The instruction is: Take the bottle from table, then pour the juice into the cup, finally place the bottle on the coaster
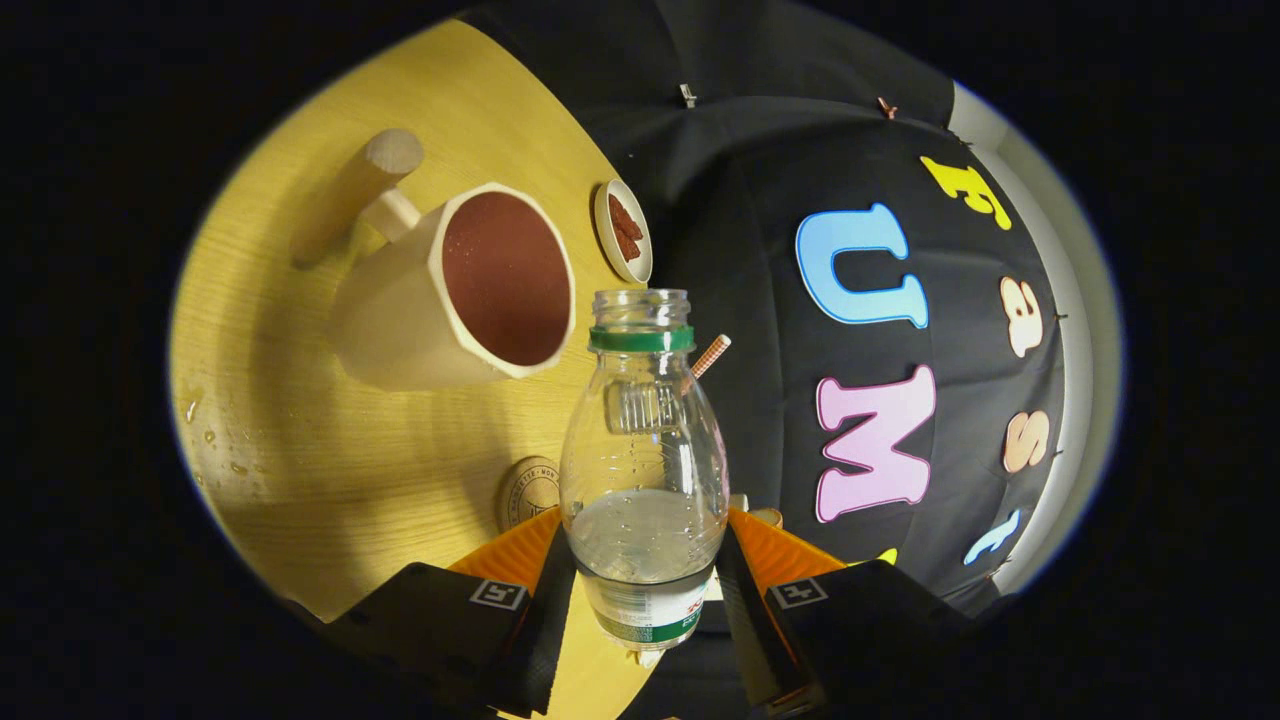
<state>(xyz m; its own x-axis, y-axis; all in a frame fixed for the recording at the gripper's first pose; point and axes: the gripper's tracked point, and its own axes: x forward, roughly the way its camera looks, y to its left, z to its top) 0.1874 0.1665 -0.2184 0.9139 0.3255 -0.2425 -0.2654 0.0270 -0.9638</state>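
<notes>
The gripper point(645, 585) had the bottle point(643, 470) clamped between its two fingers, one pressing on each side of the lower body near the label. The bottle was clear plastic, uncapped, with a green ring under its open neck, and a little clear liquid sat low inside it. The whole view was tilted, so the wooden counter point(300, 440) ran up the left side. On it, beyond the fingers and left of the bottle's neck, stood the cream cup point(460, 290), dark red inside, its thick handle pointing away to the far left. Just past the cup's rim lay a small dish point(623, 231) with something reddish in it. A round coaster point(530, 490) showed close behind the left finger, touching the bottle's outline. Water drops point(205, 435) dotted the counter's left edge.
</notes>
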